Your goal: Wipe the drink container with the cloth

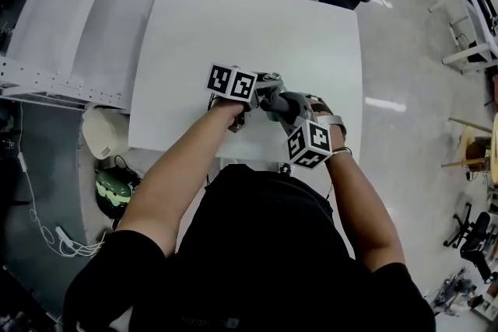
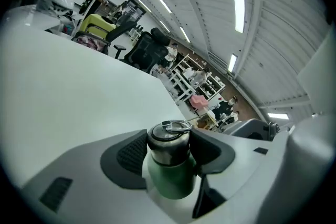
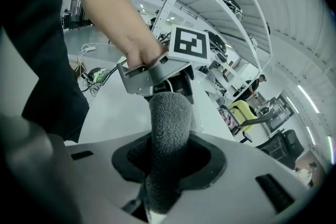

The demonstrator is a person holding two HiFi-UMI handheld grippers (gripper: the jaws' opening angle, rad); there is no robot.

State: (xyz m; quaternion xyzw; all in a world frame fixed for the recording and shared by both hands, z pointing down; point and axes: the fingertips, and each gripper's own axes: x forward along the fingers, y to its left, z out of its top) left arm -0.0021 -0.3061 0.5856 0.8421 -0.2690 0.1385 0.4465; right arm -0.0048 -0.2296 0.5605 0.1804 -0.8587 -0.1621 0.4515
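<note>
**Left gripper view.** The left hand-held gripper [image 2: 169, 157] is pressed onto the drink container [image 2: 169, 173] at the lower centre of the frame. The green body is seated between the dark ribbed pads [image 2: 131, 152]. The dark metal neck and cap project beyond the jaws, and a wire ring lies on top of the cap. No cloth is seen on the container. No smear or wet mark is made out on the visible part. The white worktop [image 2: 68, 86] fills the left of the frame.

**Right gripper view.** The right hand-held gripper [image 3: 167, 162] is pinched on the cloth [image 3: 168, 123]. This is a grey, fleecy roll that stands out past the jaws at the centre of the frame. Its tip lies just beside the other gripper's marker cube [image 3: 189, 42]. The container is not shown here, so contact between cloth and container cannot be confirmed.

**Head view.** Both grippers are held close together at the centre of the frame, over the near edge of the worktop. The grey cloth is seen between them, and the container is largely hidden.

**Progress (judged).** Both items are taken up and held, so preparation is done. The wiping itself is taken to be at or near its start. How much of the surface has been covered cannot be read.
</note>
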